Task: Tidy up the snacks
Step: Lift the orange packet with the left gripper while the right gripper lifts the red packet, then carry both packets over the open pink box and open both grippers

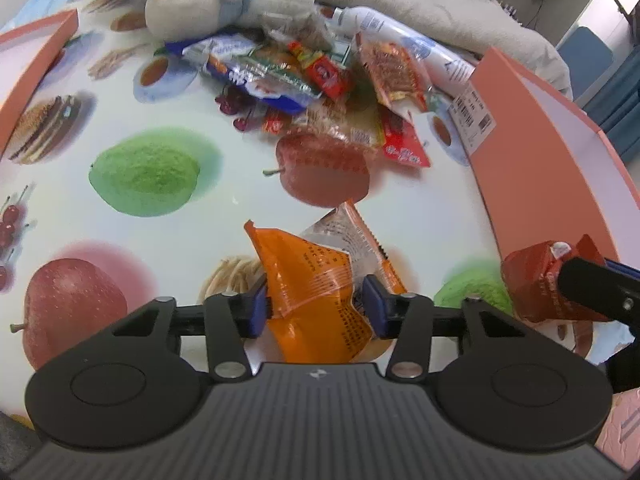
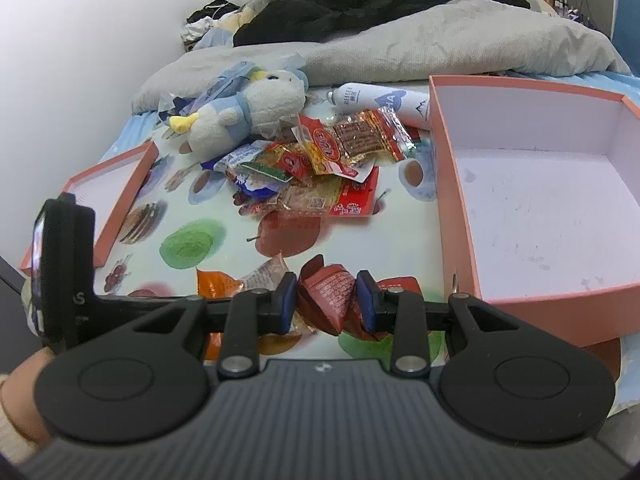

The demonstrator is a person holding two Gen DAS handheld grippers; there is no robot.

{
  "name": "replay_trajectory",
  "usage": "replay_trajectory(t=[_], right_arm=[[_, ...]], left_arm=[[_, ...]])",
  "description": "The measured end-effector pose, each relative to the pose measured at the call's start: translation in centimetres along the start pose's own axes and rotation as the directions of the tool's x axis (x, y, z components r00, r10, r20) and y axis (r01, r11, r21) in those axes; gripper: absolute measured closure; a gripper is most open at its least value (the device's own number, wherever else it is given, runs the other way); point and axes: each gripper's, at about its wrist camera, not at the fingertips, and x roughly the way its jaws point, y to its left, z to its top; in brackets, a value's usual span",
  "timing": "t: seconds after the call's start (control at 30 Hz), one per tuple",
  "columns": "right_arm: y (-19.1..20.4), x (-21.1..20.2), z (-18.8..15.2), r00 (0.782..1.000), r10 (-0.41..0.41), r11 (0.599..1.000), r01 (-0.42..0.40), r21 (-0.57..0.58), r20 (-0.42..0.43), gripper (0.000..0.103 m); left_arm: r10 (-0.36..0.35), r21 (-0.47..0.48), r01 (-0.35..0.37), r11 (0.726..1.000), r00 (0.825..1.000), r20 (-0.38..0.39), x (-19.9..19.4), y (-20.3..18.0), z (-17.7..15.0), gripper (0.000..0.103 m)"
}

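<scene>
Currently, an orange snack packet (image 1: 312, 292) is pinched between the blue pads of the left gripper (image 1: 318, 306), the packet crumpled where the pads press its sides and its lower end resting on the fruit-printed tablecloth (image 1: 160, 208). A red snack packet (image 2: 330, 300) is clamped at a narrow setting by the right gripper (image 2: 326, 300), just beside the near corner of the large pink box (image 2: 456, 208), whose white interior is seen bare in the right wrist view. The same red packet is seen at the right edge of the left wrist view, close to the box wall. Farther back on the cloth, a loose pile of snack packets (image 2: 320, 164) is heaped in red, orange, blue and clear wrappers. A grey and blue plush toy (image 2: 248, 116) is laid against the pile's far left side, and a white bottle (image 2: 380, 100) lies on its side behind the pile, near the box. A shallow pink lid (image 2: 116, 196) is placed at the left of the cloth, well apart from the box.
</scene>
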Motion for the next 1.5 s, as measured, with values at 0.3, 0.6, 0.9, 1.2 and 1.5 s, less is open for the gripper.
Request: replay_trajectory(t=[0.3, 0.6, 0.9, 1.2, 1.5], right_arm=[[0.2, -2.1, 1.8, 0.998, 0.011, 1.000, -0.010, -0.011, 0.057, 0.067], [0.9, -5.6, 4.5, 0.987, 0.035, 0.999, -0.029, -0.037, 0.154, 0.067], [-0.7, -9.5, 7.6, 0.960, -0.019, 0.999, 0.032, -0.043, 0.281, 0.067], [-7.7, -10.3, 8.6, 0.940, -0.115, 0.993, 0.108, 0.039, 0.321, 0.067], [-15.6, -7.5, 6.6, 0.952, -0.217, 0.974, 0.196, 0.116, 0.214, 0.067]], left_arm=[[-0.012, -0.019, 0.013, 1.000, 0.997, 0.077, -3.5, -0.5, 1.7, 0.055], [-0.062, -0.010, 0.065, 0.998, 0.980, 0.187, -9.4, -2.3, 5.0, 0.055], [-0.174, 0.072, 0.160, 0.984, 0.943, 0.285, -14.2, -7.3, 8.1, 0.056], [-0.238, 0.189, 0.192, 0.963, 0.934, 0.267, -12.2, -15.9, 10.4, 0.057], [-0.241, 0.253, 0.194, 0.948, 0.956, 0.168, -5.4, -22.6, 9.2, 0.061]])
